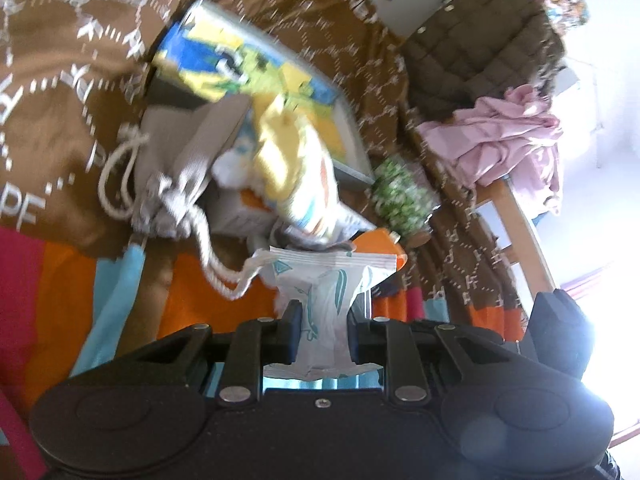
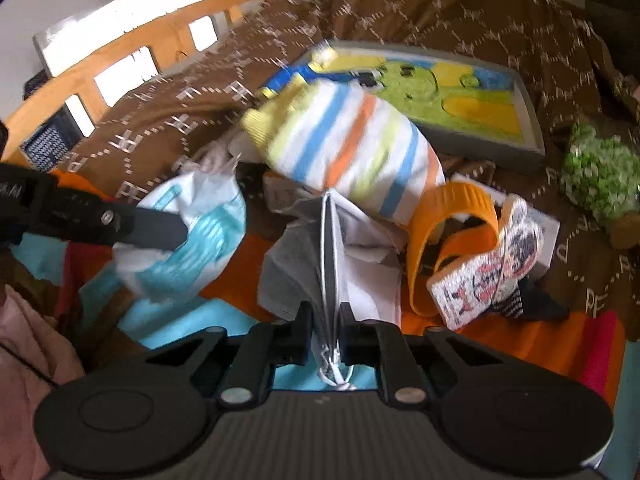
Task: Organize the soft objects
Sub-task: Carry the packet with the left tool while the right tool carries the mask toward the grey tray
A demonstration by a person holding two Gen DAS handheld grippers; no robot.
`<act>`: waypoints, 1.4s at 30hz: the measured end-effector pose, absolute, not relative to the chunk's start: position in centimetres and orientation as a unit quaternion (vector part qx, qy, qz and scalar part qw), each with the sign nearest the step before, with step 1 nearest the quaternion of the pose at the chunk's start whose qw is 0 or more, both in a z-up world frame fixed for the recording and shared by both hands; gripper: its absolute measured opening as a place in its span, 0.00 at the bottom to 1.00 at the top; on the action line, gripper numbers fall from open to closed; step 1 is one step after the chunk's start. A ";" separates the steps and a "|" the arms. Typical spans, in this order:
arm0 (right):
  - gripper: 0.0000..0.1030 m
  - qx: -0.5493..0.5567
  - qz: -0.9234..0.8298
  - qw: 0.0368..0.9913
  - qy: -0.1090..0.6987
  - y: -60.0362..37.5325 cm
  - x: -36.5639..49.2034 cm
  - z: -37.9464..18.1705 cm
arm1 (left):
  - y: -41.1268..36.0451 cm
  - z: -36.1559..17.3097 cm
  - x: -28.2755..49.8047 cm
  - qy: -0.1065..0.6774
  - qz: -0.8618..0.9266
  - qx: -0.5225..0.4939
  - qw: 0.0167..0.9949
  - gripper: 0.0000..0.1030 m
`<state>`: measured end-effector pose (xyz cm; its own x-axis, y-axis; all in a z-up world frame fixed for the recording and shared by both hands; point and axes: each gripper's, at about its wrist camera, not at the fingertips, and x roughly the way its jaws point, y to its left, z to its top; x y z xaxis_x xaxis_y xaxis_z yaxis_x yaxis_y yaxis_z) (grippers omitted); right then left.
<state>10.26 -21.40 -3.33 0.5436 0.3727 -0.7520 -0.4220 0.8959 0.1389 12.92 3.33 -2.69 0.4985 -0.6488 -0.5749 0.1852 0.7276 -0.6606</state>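
My left gripper [image 1: 322,312] is shut on a white packet with teal print [image 1: 326,280], held above the bed; the packet also shows in the right wrist view [image 2: 188,240] with the left gripper's finger [image 2: 156,232] on it. My right gripper [image 2: 325,312] is shut on a folded grey and white cloth [image 2: 316,268]. A striped sock-like cloth [image 2: 352,152] lies on the pile behind; it also shows in the left wrist view [image 1: 292,160]. An orange band [image 2: 452,236] and a patterned cartoon pouch [image 2: 492,260] lie to the right. A grey drawstring bag [image 1: 176,160] lies left.
A grey tray with a colourful printed liner [image 2: 528,128] sits on the brown bedspread [image 2: 440,12]. A green speckled plush [image 2: 600,176] lies at the right. A pink garment [image 1: 512,140] and a brown quilted jacket [image 1: 480,44] lie by the wooden bed rail [image 2: 132,40].
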 end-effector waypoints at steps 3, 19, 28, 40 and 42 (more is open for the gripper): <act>0.14 -0.016 0.243 0.888 0.391 -22.1 9.5 -2.1 | 3.7 -1.6 12.5 0.400 -0.262 -0.273 0.835 0.24; 0.14 0.056 0.227 0.942 0.241 -24.3 11.1 1.3 | 3.1 3.3 14.0 0.241 -0.225 -0.190 0.925 0.24; 0.14 0.090 0.208 0.950 0.213 -23.0 18.5 1.5 | 2.7 2.3 21.4 0.207 -0.188 -0.193 0.941 0.24; 0.14 0.149 0.192 0.942 0.230 -22.0 28.5 -1.4 | 4.5 -1.1 31.3 0.219 -0.130 -0.258 0.932 0.24; 0.14 0.149 0.194 0.940 0.240 -21.7 29.5 -2.0 | 4.4 -1.4 32.4 0.228 -0.130 -0.239 0.935 0.24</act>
<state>29.49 -21.70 -1.98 0.8098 0.4353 -0.3933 -0.2921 0.8806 0.3731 32.41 4.41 -1.35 0.8620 -0.3515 -0.3652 0.1328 0.8519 -0.5066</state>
